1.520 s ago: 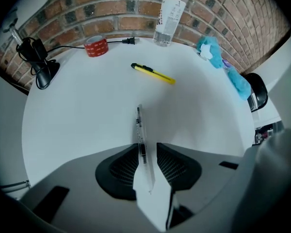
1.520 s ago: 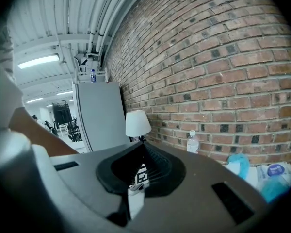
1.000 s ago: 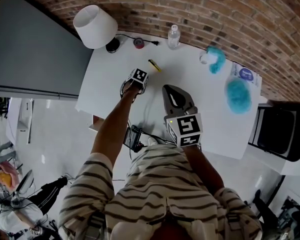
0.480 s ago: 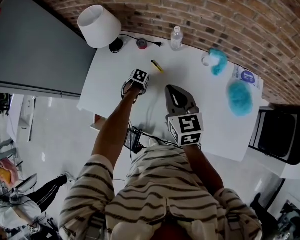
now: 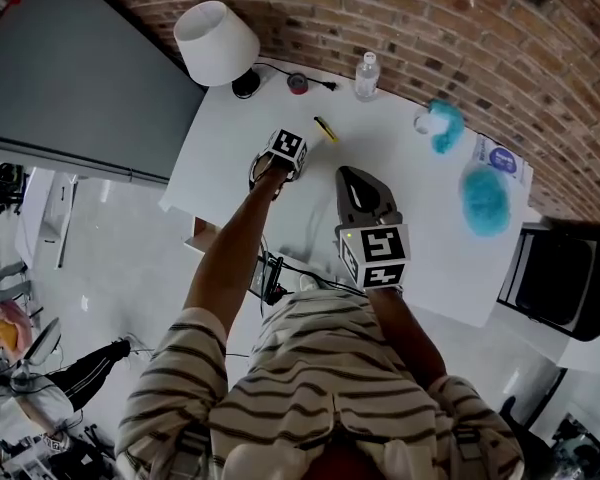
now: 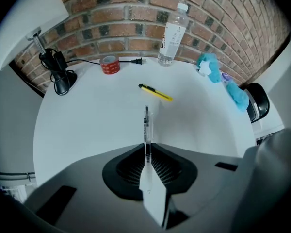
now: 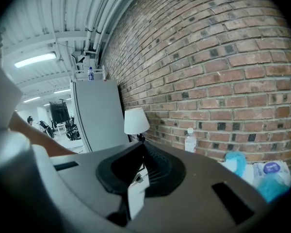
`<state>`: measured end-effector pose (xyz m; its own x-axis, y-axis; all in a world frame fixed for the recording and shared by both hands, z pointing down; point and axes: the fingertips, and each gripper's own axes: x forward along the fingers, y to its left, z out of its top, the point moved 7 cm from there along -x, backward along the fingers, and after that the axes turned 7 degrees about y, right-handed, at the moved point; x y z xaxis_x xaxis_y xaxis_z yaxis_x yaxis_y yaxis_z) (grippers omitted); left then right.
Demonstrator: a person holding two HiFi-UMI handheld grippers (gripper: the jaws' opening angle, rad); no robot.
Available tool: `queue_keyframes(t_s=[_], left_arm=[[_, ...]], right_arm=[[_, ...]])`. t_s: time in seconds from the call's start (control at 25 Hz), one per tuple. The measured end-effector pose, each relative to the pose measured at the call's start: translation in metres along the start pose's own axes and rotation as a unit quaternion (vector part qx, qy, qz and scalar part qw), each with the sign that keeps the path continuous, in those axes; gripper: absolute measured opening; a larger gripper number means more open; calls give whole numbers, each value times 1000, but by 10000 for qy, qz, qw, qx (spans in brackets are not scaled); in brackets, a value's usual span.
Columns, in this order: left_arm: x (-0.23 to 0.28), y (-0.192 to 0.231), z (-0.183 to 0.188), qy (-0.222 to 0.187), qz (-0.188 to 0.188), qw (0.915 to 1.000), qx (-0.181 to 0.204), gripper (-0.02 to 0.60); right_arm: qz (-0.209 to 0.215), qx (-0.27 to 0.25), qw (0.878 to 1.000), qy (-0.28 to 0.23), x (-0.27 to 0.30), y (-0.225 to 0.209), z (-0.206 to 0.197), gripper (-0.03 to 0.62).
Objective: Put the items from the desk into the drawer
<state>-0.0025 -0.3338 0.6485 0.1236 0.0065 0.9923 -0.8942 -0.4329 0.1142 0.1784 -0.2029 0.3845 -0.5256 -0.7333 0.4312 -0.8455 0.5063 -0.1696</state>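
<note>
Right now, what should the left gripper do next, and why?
Probably carry the pen off toward the drawer. The left gripper is shut on the pen, which sticks out over the desk, so the grabbing part looks done. The drawer isn't clearly in view, so I can't say which way to go.

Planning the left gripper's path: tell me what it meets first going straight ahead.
Likely the yellow pen lying on the desk just beyond the tip of the clear pen the left gripper holds; its height above the desk is unclear, so it might pass over.
</note>
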Motion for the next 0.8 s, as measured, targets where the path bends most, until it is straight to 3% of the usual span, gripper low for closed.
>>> queue_keyframes(t_s=[0.8], left_arm=[[-64, -18, -3, -1175, -142, 9928, -162, 46]], right_arm=[[-130, 12, 9999, -65, -6, 11, -2, 11]])
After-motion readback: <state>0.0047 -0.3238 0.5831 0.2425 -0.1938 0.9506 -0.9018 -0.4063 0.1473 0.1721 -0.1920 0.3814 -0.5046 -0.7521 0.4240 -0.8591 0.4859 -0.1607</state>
